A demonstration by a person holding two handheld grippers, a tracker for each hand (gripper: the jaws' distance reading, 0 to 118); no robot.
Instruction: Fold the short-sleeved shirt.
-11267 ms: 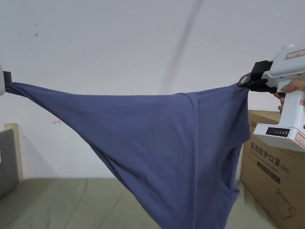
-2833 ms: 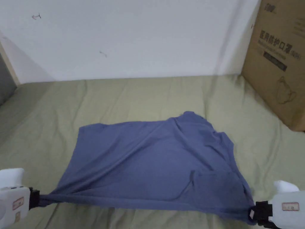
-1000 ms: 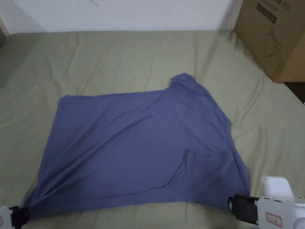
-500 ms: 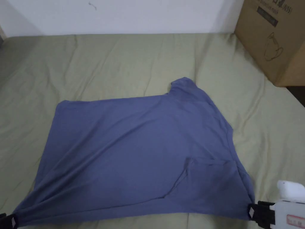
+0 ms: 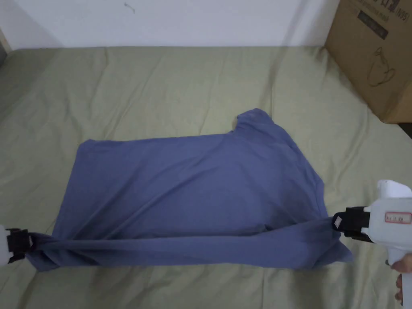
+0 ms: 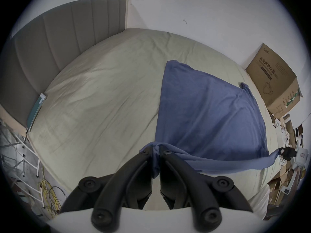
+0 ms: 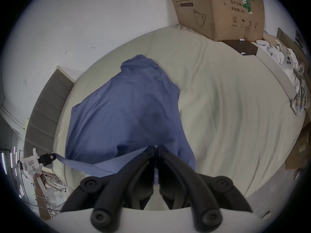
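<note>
Two grippers clamped shirt (image 5: 193, 189) near edge: left gripper (image 6: 155, 150), right gripper (image 7: 155, 148) | left gripper view: headboard (image 6: 50, 40) | bed (image 5: 161, 88) open beyond.

The shirt (image 5: 193, 189) is showing a plain slate blue, with no print. The bed (image 5: 161, 88) under it is wearing a plain olive-green sheet. The left tongs (image 6: 156, 150) and right tongs (image 7: 155, 148) are showing black jaws on white bodies. The box (image 5: 378, 52) is showing brown cardboard with dark print. The wall (image 5: 181, 20) is looking white, and the headboard (image 6: 50, 43) is showing grey with vertical ribs.
</note>
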